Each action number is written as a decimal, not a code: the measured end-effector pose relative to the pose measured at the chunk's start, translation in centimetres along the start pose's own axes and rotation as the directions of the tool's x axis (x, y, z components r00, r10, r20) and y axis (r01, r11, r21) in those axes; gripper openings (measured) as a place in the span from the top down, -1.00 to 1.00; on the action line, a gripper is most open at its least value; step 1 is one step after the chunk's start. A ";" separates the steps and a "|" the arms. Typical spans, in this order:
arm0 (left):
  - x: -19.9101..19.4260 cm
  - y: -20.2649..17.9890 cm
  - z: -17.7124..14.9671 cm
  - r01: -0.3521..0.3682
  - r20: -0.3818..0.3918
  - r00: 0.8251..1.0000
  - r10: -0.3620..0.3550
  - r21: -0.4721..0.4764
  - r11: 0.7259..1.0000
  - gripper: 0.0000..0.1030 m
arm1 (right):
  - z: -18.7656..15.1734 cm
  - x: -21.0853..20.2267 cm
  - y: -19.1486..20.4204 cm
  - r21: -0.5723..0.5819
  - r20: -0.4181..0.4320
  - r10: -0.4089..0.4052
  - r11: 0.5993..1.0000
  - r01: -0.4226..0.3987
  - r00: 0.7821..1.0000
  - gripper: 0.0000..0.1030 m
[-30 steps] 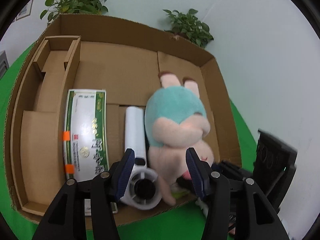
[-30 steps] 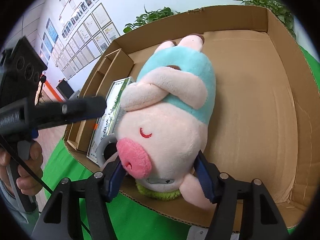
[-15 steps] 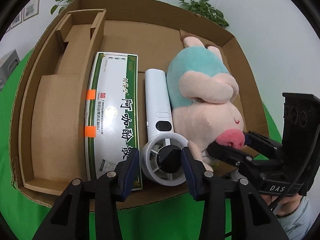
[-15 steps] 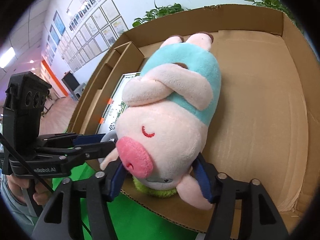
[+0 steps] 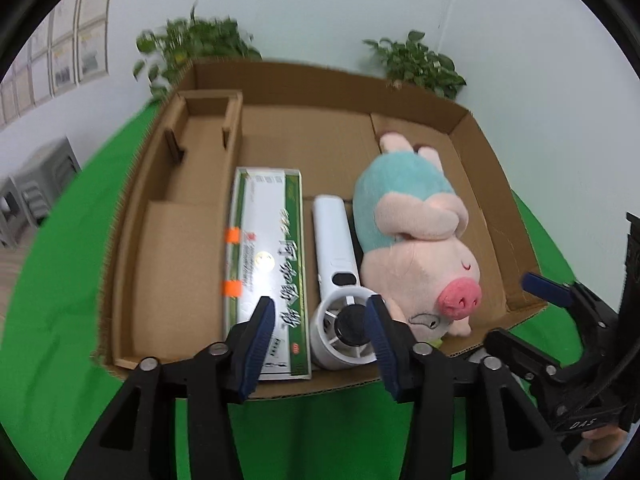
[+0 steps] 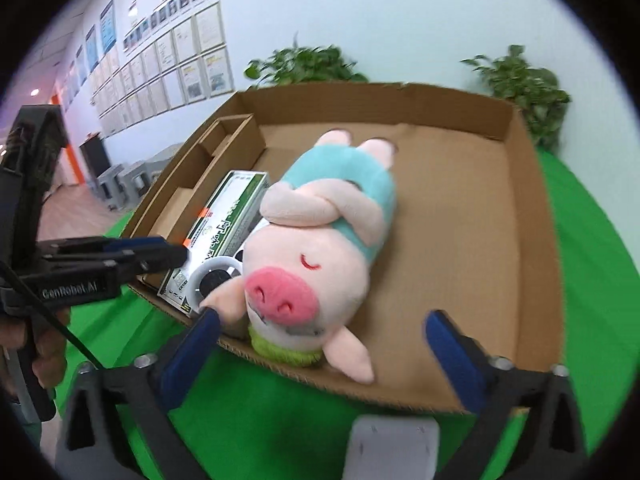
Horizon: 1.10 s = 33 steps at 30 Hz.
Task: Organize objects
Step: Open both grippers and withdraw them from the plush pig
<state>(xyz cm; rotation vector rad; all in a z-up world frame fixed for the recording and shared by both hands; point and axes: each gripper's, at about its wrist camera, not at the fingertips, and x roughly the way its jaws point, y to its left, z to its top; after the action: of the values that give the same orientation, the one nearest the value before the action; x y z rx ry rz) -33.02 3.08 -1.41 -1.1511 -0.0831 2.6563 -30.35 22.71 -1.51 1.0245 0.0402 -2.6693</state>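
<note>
A shallow cardboard box (image 5: 320, 136) holds three things side by side. They are a green and white carton (image 5: 264, 256), a white handheld fan (image 5: 336, 280) and a plush pig (image 5: 416, 240) in a teal shirt, lying head toward me. My left gripper (image 5: 320, 320) hovers at the box's front edge with its jaws opening. The fan's round head shows between them, untouched. My right gripper (image 6: 323, 320) is opening wide before the pig (image 6: 320, 248). Its pads stand off either side of the head and do not press it.
A cardboard divider insert (image 5: 192, 184) fills the box's left side. Bare box floor (image 6: 460, 220) lies right of the pig. Green cloth (image 5: 60, 280) covers the table. Two potted plants (image 5: 200, 48) (image 5: 416, 60) stand behind. A hand (image 6: 44, 360) holds the left gripper.
The right gripper let go of the pig's head, spread wide and drew back. The left gripper narrowed near the fan's head, then widened and backed toward the box's front edge.
</note>
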 end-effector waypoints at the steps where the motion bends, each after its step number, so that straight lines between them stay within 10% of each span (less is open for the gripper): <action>1: -1.3 -0.5 -0.2 -0.028 0.047 0.999 0.028 0.015 0.999 -0.24 | -0.5 -0.4 -0.5 0.037 -0.009 -0.039 0.999 0.039 0.999 -0.99; 5: -6.5 -0.6 -1.2 -0.088 0.235 0.968 0.082 0.015 0.996 -1.00 | -2.4 -2.2 -0.8 0.071 0.018 -0.080 0.994 0.078 0.997 -0.99; 16: -10.3 -5.4 -5.3 -0.225 0.309 0.934 0.179 0.118 0.967 -0.99 | -7.0 -8.2 -0.2 0.081 0.156 -0.157 0.986 0.146 0.975 -0.99; 33: -10.1 -6.0 -9.3 -0.170 0.216 0.966 0.139 0.131 0.977 -0.99 | -10.0 -7.7 -1.0 0.048 0.089 -0.102 0.994 0.098 0.991 -0.99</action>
<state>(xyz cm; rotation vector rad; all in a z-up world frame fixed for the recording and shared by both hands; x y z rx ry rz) -18.41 6.01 0.33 -0.8662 0.1729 2.8556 -18.63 26.88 -3.96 0.9359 0.0147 -2.8162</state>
